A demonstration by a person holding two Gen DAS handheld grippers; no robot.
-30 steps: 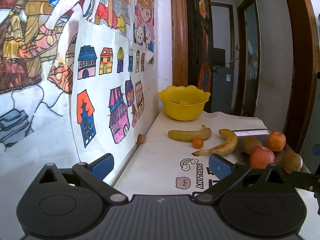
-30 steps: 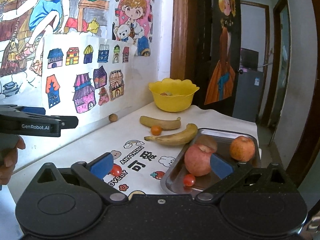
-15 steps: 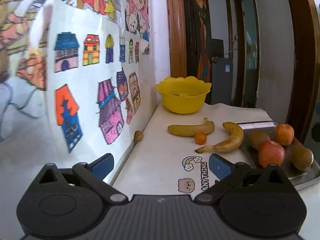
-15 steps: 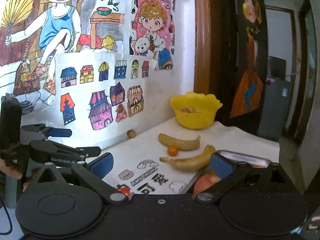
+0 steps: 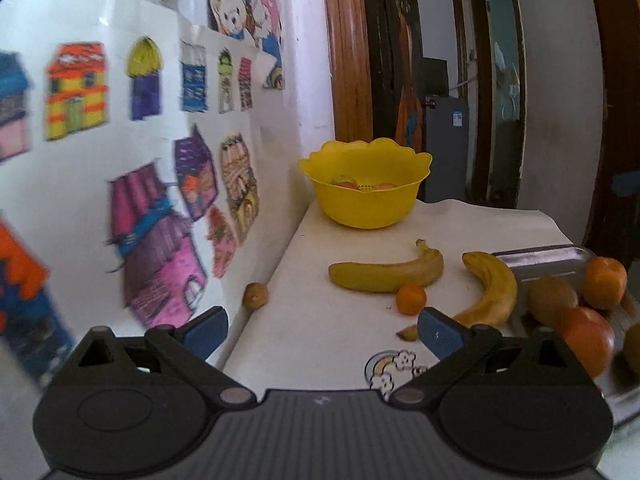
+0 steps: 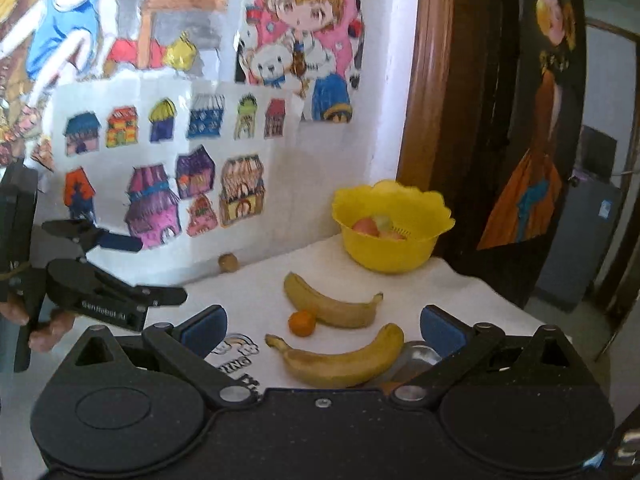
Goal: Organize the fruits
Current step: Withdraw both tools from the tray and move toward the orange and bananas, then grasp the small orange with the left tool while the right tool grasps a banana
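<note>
tongs: both black two-finger grippers with blue pads gape wide and carry nothing; left gripper (image 5: 322, 326) hangs over the near end of the white cloth-covered table (image 5: 320, 332), right gripper (image 6: 323, 326) hovers just short of the nearer banana.
left gripper seen from the right view: at 9 o'clock, a hand (image 6: 38, 322) around its grip, fingers parted.
loose fruit: two ripe yellow curved bananas lie on the cloth, the far one (image 6: 330, 304) at 12 o'clock of the right gripper, the near one (image 6: 340, 360) framed between its pads; a small round orange tangerine (image 6: 302, 323) touches or nearly touches the far banana.
stray piece: a small brown round fruit (image 5: 256, 295) sits against the wall at 11 o'clock of the left gripper.
yellow scalloped plastic bowl (image 5: 366, 184): at 12 o'clock, far end of the table, some fruit already inside.
shiny metal tray (image 5: 548, 256): at 3 o'clock in the left view, holding a red apple (image 5: 588, 340), a brown kiwi-like fruit (image 5: 552, 300) and an orange-red round fruit (image 5: 604, 282).
step in hand: approach, by my reading; nothing gripped yet.
next move: likely lower the right gripper across the near banana's middle, then close gently; whether it belongs in bowl or tray i cannot tell.
</note>
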